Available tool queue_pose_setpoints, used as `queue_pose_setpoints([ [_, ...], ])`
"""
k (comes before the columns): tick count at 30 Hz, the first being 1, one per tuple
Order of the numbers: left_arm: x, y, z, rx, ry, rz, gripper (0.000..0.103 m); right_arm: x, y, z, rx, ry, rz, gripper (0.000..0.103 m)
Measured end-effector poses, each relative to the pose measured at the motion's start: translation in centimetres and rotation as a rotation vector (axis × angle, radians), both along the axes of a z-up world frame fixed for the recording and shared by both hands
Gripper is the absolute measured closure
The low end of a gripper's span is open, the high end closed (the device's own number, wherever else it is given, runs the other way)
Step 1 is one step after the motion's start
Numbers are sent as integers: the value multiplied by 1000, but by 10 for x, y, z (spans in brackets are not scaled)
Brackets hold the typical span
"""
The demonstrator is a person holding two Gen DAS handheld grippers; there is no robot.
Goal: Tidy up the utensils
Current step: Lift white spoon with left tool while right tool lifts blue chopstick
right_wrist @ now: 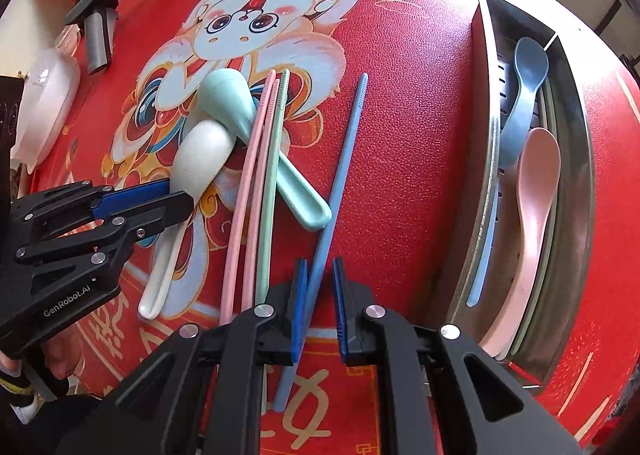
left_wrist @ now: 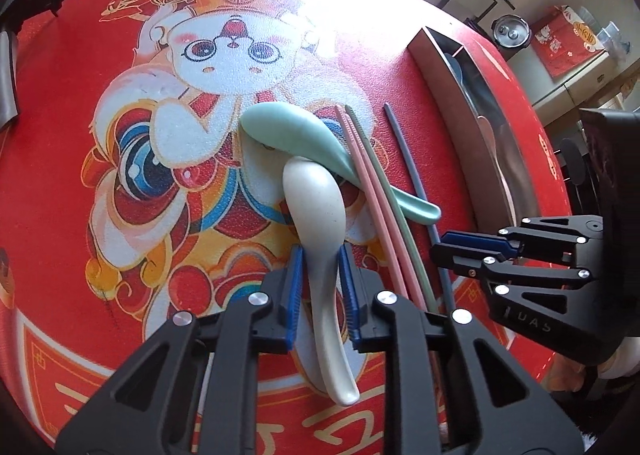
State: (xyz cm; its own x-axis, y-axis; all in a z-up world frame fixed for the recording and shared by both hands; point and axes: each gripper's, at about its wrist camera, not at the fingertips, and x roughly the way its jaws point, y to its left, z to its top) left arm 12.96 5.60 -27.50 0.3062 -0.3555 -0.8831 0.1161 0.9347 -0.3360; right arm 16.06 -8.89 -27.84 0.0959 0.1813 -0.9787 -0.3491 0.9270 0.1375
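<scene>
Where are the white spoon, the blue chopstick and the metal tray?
white spoon [left_wrist: 316, 195]: left wrist view, on its bowl.
blue chopstick [right_wrist: 344, 159]: right wrist view, mid-shaft.
metal tray [right_wrist: 490, 183]: right wrist view, on its perforated near wall.

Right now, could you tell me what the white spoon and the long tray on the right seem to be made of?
White spoon: probably matte plastic or a fibre composite, judging by its dull, faintly speckled surface without glare. Tray: apparently stainless steel, brushed and reflective, with a thin folded rim and perforations in its wall.
</scene>
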Motion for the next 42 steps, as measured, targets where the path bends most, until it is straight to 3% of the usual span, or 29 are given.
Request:
queue_pose_setpoints([
  [3,-6,1,5,-34,-18,-18,90,0,-2,1,9,2,-7,90],
  [9,-6,-7,1,-47,-7,-41,89,1,-2,2,11,2,-9,90],
  [15,-6,-22,-9,10,1,-85,90,1,-3,2,16,2,-12,90],
  [18,-6,-21,-9,-4,14,-73,91,1,-4,1,22,3,-16,90],
  [24,-16,-5,-7,70,-1,-41,92,1,-9,1,34,6,-21,90],
  [33,-20,18,-10,23,11,9,90,-1,-1,2,5,-4,-8,90],
  [42,-24,25,-11,5,12,23,90,-7,25,1,-126,-21,76,90],
])
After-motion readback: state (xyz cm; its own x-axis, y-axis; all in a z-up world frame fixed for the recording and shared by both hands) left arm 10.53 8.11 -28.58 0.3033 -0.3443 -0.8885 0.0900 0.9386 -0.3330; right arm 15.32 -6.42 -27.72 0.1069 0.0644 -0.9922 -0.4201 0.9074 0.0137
